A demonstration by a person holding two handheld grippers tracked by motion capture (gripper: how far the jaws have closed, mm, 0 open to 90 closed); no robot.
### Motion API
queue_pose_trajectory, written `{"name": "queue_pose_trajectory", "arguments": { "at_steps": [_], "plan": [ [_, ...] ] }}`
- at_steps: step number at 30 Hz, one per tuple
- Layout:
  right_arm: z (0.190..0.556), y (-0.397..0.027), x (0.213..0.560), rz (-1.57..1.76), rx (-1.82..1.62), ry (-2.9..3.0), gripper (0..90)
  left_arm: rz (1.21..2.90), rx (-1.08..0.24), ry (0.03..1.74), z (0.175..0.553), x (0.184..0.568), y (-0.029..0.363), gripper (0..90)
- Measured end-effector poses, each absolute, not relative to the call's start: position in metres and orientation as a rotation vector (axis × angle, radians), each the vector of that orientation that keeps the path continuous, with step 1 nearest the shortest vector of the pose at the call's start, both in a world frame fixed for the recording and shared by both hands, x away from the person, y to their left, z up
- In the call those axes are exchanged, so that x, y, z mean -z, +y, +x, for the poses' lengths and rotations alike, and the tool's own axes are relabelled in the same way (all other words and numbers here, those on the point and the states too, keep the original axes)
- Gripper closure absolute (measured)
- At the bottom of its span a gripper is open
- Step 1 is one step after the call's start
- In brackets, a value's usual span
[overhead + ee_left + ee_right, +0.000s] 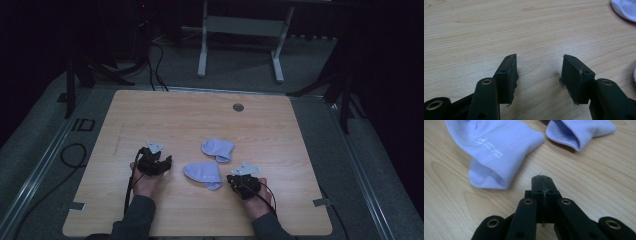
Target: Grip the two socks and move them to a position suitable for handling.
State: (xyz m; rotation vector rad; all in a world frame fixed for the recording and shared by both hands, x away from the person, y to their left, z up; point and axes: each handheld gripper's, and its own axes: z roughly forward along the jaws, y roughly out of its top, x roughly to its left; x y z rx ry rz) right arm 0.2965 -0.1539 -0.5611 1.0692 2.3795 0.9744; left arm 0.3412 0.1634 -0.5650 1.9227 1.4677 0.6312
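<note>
Lying between both claws on the pale woodgrain counter (pixel 200 115), two soft lavender socks: near sock (pixel 204 174) just ahead of the right claw (pixel 541 177), pressed closed, empty; far sock (pixel 218 149) beyond. Left claw (pixel 539 72) gapes, empty.

Near sock (pixel 496 152): two short lines of white print across fabric, seen in right gripper view; letters too small and blurred to read. Same sock (pixel 204 173) in high view: print not legible. Floor left of worktop (pixel 150 115): dark marking (pixel 83 124) resembling "ID", reading uncertain. No other text, brand, number or sign legible.
</note>
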Motion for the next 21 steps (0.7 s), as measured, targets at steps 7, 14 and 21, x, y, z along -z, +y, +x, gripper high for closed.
{"name": "queue_pose_trajectory", "arguments": {
  "at_steps": [7,14,21],
  "plan": [
    [0.29,-0.143,0.562,1.016,-0.99,2.407,89.7,1.93,-0.628,1.464,0.34,0.565,0.162,47.5],
    [0.286,-0.134,0.562,0.972,-0.994,2.426,89.7,1.934,-0.624,1.462,0.339,0.564,0.162,47.5],
    [0.281,-0.124,0.563,0.926,-1.009,2.446,88.7,1.944,-0.611,1.459,0.338,0.563,0.16,48.3]
  ]
}}
